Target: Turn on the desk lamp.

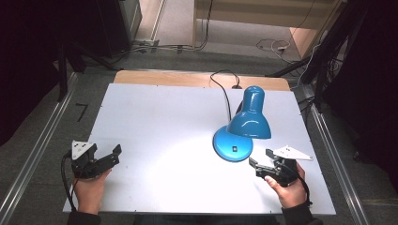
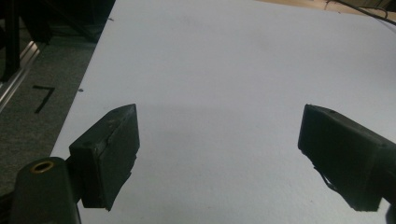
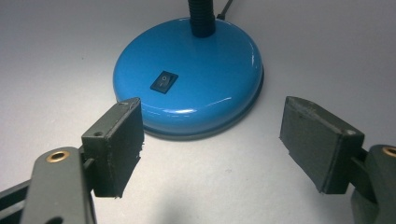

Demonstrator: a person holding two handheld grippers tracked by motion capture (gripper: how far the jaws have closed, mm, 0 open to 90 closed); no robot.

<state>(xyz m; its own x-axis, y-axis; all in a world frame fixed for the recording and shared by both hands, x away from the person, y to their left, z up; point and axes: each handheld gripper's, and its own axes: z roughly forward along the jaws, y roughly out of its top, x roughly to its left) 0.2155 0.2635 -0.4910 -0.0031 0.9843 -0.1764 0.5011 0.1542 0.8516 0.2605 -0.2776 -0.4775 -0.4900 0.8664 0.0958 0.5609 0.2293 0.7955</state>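
Observation:
A blue desk lamp stands right of the table's middle, its shade tipped down over a round blue base. The base carries a small black rocker switch and a black neck. My right gripper sits just right of and nearer than the base, a short gap away, jaws wide apart with nothing between them. Over at the near left, my left gripper is held low above the bare white board, open and empty.
The lamp's black cable runs from the base to the table's far edge. The white board lies on a wooden table. Metal rails flank both sides, and cables lie on the floor beyond.

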